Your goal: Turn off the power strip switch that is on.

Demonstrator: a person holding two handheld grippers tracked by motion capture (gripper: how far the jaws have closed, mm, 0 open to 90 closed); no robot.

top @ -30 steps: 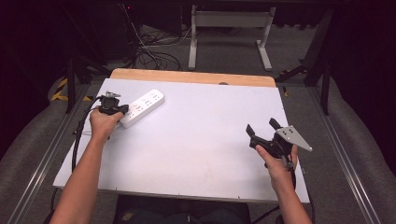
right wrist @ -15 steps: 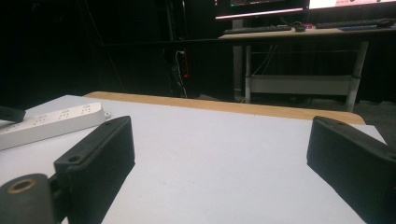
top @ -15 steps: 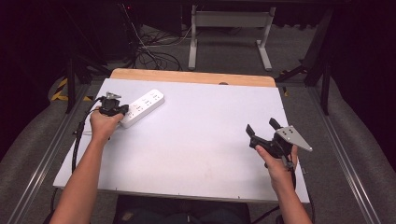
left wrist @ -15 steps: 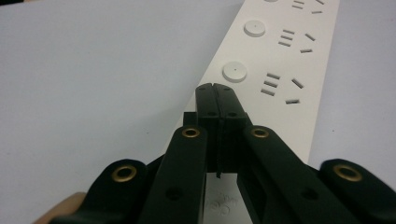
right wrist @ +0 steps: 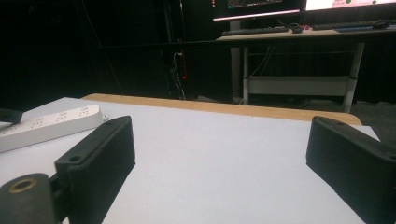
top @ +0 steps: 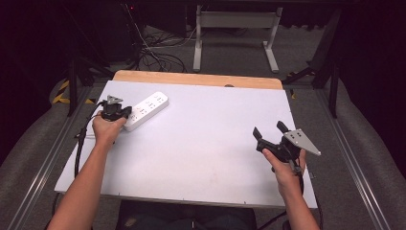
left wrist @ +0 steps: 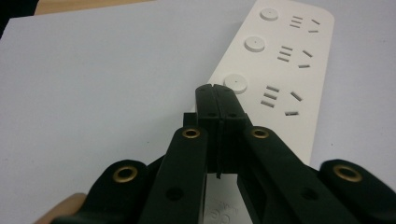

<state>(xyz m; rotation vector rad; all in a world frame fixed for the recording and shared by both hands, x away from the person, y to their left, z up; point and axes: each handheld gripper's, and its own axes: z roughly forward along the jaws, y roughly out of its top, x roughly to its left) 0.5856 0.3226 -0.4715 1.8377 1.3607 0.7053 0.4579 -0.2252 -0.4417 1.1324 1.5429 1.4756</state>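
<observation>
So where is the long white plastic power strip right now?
In the high view, the long white plastic power strip lies slantwise on the white table's far left part, with the shut left gripper at its near end.

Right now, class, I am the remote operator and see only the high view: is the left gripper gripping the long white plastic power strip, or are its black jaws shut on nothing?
Observer: The left gripper view shows the left gripper with its jaws pressed together and nothing between them. Their tips sit over the power strip.
Operator: Where on it?
Observer: Beside the nearest of three round white buttons, each next to a group of slots.
Operator: And the right gripper?
Observer: The right gripper view shows the right gripper with its pads wide apart and bare white table between them.
</observation>
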